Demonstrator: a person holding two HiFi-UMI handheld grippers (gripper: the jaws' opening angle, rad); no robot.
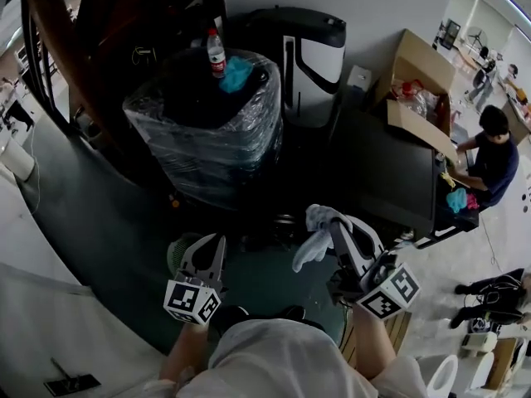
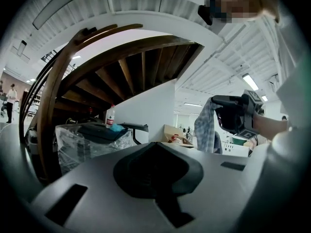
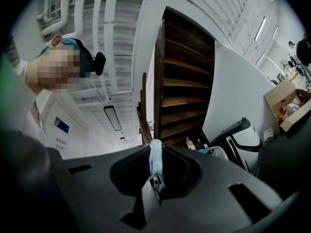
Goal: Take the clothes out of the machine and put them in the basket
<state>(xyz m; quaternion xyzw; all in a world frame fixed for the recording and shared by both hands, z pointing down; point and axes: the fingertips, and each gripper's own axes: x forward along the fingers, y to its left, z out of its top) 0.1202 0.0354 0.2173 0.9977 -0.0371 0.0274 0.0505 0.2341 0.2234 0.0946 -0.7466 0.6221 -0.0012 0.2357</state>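
— At 5 o'clock in the head view: right gripper (image 1: pixel 335 222), jaws closed on a pale cloth (image 1: pixel 314 237). Confirm?

— Confirmed. In the right gripper view the cloth (image 3: pixel 156 160) is pinched at the very tips, and a narrow strip stands up between them.

— Where does the rest hang?

— In the head view it hangs from the tips toward 7 o'clock, loose, with the dark floor behind it. The left gripper view has the cloth (image 2: pixel 206 126) at 2 o'clock, checked, hanging from the right gripper (image 2: pixel 219 111).

— Left gripper (image 1: pixel 212 240)?

— It's at 9 o'clock of the right one, well apart from the cloth. Jaws together, nothing between them. Its own view agrees.

— Basket?

— Green basket (image 1: pixel 176 252), low, at 9 o'clock of the cloth and partly hidden behind the left gripper. The cloth is apart from it, not above it.

— Surroundings?

— At 12 o'clock, a plastic-wrapped stack (image 1: pixel 207 139) with a bottle (image 1: pixel 216 52) on top. At 3 o'clock, a person (image 1: pixel 494 152) sits at the far end of a dark table (image 1: pixel 390 181).
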